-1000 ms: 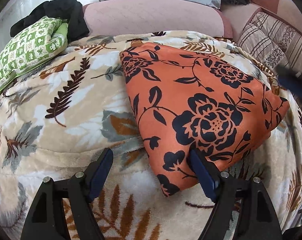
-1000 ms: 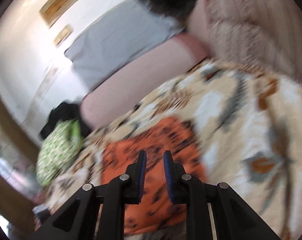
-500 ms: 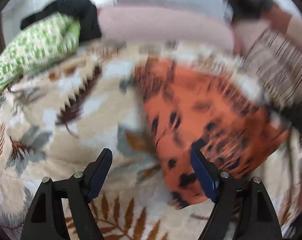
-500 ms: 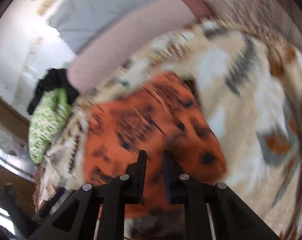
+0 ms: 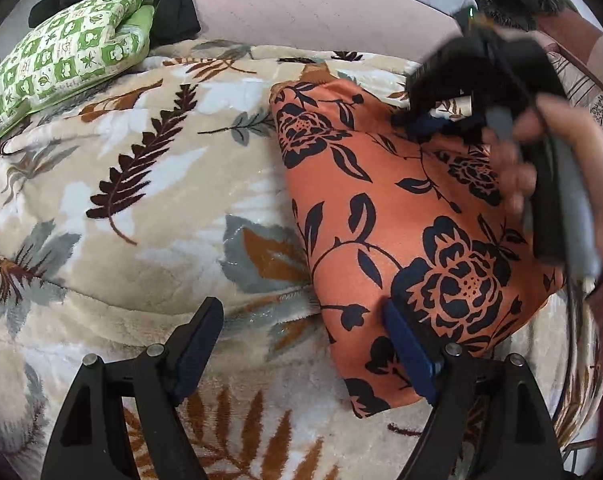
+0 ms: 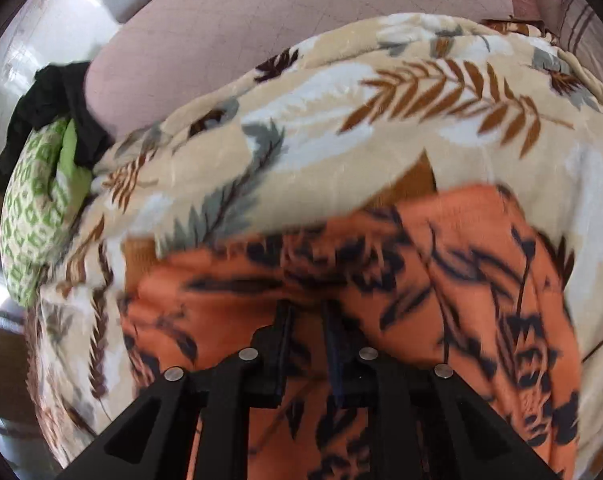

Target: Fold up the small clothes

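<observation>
1. We see a folded orange cloth printed with black roses and leaves [image 5: 401, 208] lying on a plush beige blanket patterned with brown and grey leaves [image 5: 141, 184], which covers the surface in front of us.
2. In the left wrist view, our left gripper [image 5: 301, 344] hangs low over the near edge of the cloth with its jaws spread wide. One blue-padded finger [image 5: 407, 350] sits over the cloth's near corner and the other finger is over bare blanket; nothing is pinched between them.
3. Our right gripper [image 6: 307, 328] has its jaws nearly pressed together, with only a narrow gap left. Its tips are low over the far part of the cloth. The picture is blurred there, so we cannot tell whether any fabric lies between the pads.
4. The left wrist view shows that same right gripper [image 5: 429, 120] blurred at the far right part of the cloth, held by a hand [image 5: 557, 168].
5. A green-and-white checked cushion [image 5: 61, 60] lies at the far left of the blanket, with a dark garment [image 5: 169, 4] bunched behind it.
6. A long dusty-pink bolster [image 5: 321, 12] runs along the far edge of the blanket.
</observation>
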`<state>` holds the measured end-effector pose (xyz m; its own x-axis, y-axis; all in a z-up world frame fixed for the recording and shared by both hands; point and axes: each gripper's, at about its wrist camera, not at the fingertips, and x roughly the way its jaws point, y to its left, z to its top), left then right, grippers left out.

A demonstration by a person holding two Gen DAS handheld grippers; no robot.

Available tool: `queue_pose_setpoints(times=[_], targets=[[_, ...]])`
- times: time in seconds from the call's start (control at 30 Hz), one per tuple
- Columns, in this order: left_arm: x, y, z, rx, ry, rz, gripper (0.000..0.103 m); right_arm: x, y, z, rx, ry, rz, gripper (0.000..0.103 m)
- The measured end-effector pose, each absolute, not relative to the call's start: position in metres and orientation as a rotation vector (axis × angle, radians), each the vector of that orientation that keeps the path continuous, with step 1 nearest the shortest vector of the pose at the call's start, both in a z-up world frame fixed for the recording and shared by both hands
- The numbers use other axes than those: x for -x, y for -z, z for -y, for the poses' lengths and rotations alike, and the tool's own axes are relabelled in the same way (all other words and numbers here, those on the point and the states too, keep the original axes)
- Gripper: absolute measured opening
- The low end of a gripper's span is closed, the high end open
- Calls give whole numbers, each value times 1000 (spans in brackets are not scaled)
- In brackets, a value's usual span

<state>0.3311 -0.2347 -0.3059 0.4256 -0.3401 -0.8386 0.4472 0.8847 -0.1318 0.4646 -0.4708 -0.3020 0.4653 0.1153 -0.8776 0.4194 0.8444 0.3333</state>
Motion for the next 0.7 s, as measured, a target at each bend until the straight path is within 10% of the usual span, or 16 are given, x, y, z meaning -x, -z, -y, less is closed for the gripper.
queue_pose_setpoints(times=[0.7], targets=[[-321, 300, 237, -160, 467, -979, 84, -440, 258, 457, -645, -60, -923, 19]])
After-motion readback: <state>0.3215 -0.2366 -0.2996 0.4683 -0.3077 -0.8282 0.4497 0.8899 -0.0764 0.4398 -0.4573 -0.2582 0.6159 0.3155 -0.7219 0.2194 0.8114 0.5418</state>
